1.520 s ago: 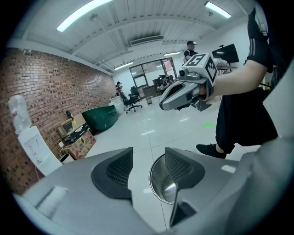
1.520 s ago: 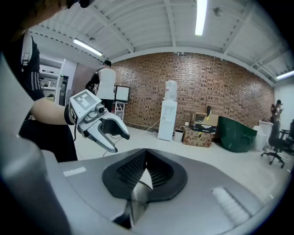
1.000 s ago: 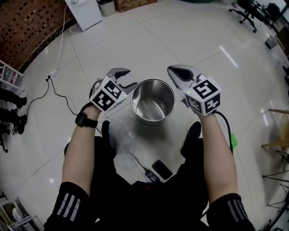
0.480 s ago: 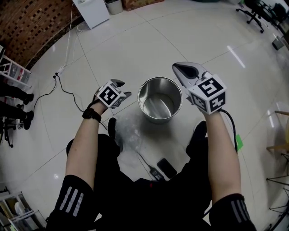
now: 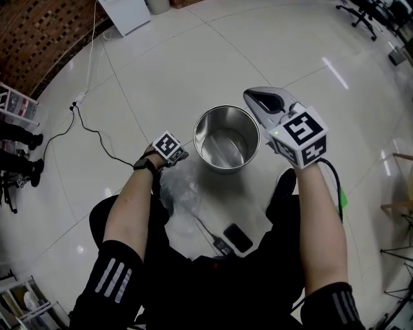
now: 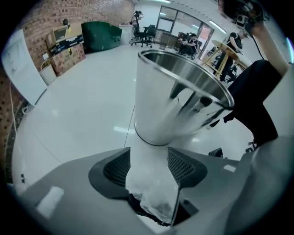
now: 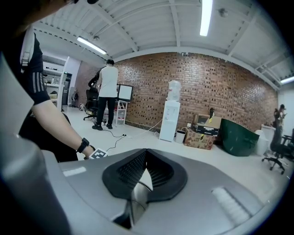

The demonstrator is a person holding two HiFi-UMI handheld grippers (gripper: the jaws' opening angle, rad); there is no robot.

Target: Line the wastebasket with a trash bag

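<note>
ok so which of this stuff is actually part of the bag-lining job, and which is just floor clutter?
Job:
- steel wastebasket
- clear trash bag, on the floor
- left claw, jaws just been opening, bag between them
- right claw, shut, empty

Lying about:
- phone
- black cable beside it
- power strip with its cord
- white cabinet
</note>
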